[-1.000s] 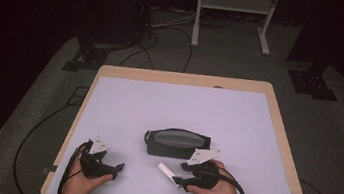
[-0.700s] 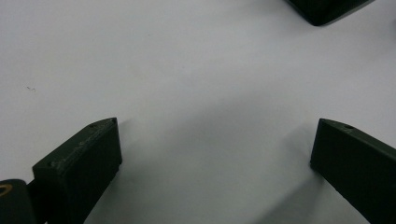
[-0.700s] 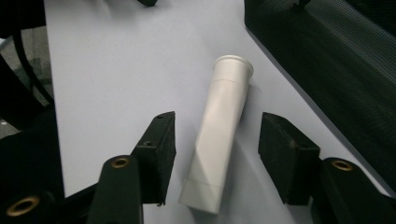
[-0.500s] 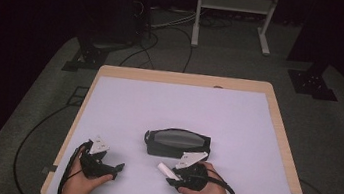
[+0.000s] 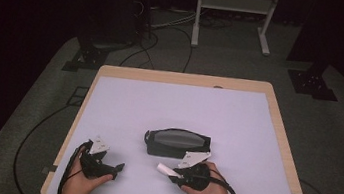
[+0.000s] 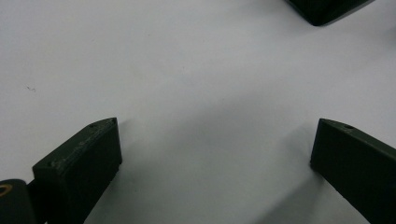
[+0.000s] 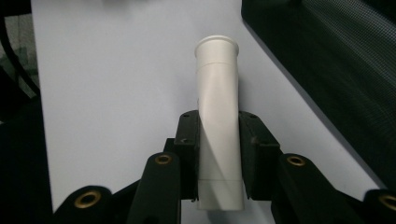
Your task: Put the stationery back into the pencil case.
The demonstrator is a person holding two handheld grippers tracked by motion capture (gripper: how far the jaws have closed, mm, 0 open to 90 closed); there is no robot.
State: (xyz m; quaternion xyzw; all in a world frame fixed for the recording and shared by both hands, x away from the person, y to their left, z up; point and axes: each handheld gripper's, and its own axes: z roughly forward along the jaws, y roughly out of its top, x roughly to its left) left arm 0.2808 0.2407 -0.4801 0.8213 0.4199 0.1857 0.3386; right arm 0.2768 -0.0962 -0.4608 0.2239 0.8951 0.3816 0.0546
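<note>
A white plastic tube [image 7: 218,121] with a flanged cap lies between the pads of my right gripper [image 7: 219,135], which has just closed and is now shut on the tube's lower half. In the high view the tube [image 5: 165,169] sticks out to the left of the right gripper [image 5: 176,174], low over the table's front edge. A black zipped pouch [image 5: 177,143] with a grey mesh top lies just behind it. My left gripper [image 5: 117,168] rests at the front left, jaws open with only bare table between them [image 6: 217,140].
The white table top [image 5: 184,103] has a wooden rim. A corner of the pouch [image 6: 327,9] shows in the left gripper view, and its mesh side [image 7: 336,70] lies close to the right of the held tube. Cables and stand legs sit on the floor beyond.
My right gripper slid left over the white tube and its jaws closed on it. The left gripper and the pouch stayed where they were.
</note>
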